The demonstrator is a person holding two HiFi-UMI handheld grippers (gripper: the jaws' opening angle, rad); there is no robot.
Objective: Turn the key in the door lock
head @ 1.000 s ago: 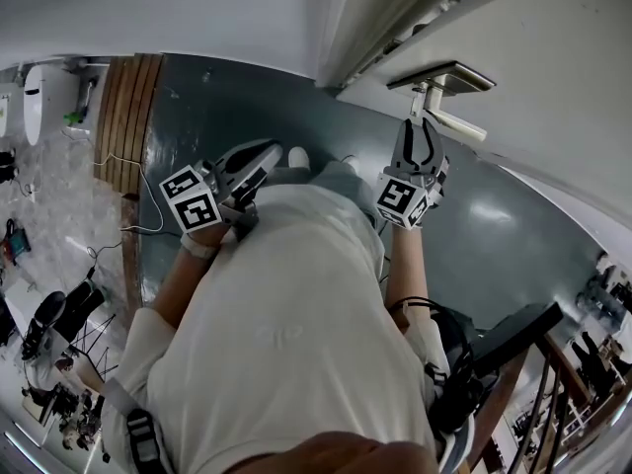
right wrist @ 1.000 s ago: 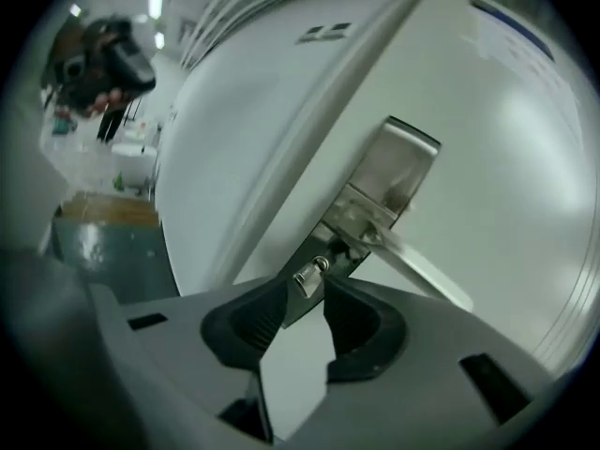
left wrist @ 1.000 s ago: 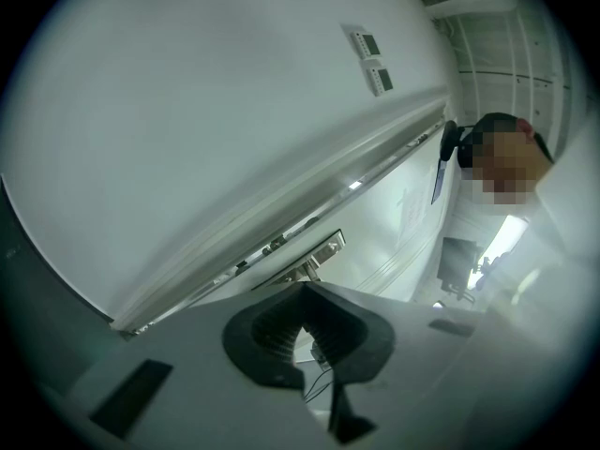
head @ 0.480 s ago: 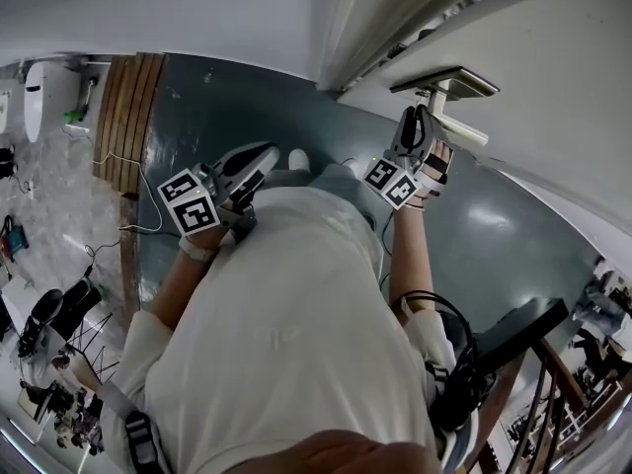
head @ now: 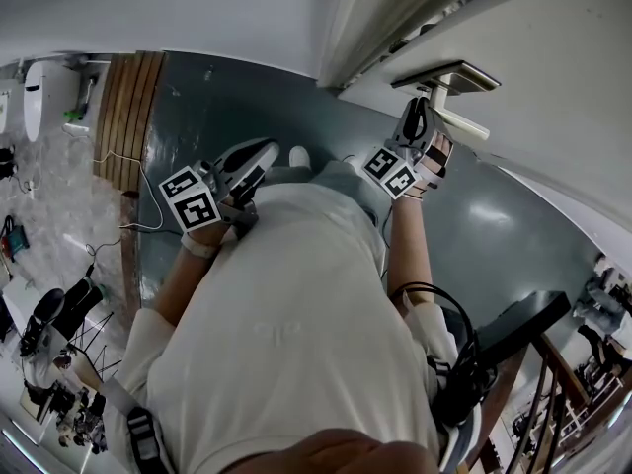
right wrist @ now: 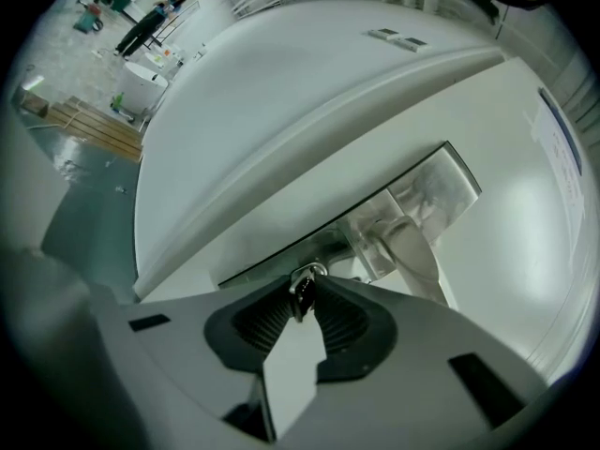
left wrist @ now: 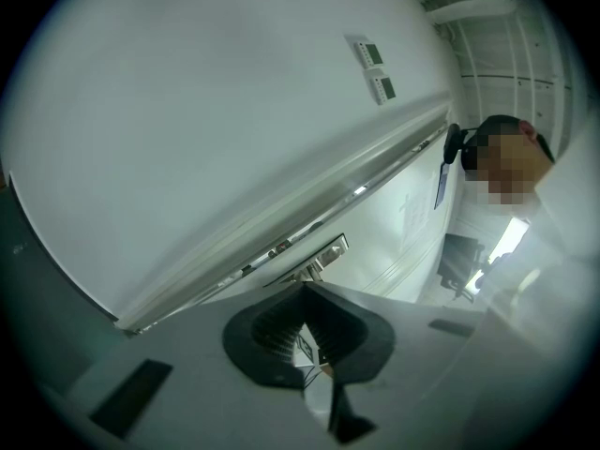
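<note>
Under the door handle, the key sits in the lock, near the door's edge. The right gripper pinches its head — its jaws have just been closing. The handle lies just beside the jaws. The left gripper hangs well apart over open floor, jaws together, empty.

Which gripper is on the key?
The right gripper, up at the lock plate, its jaws just closing further on the key. The left gripper hangs back, shut, empty.
</note>
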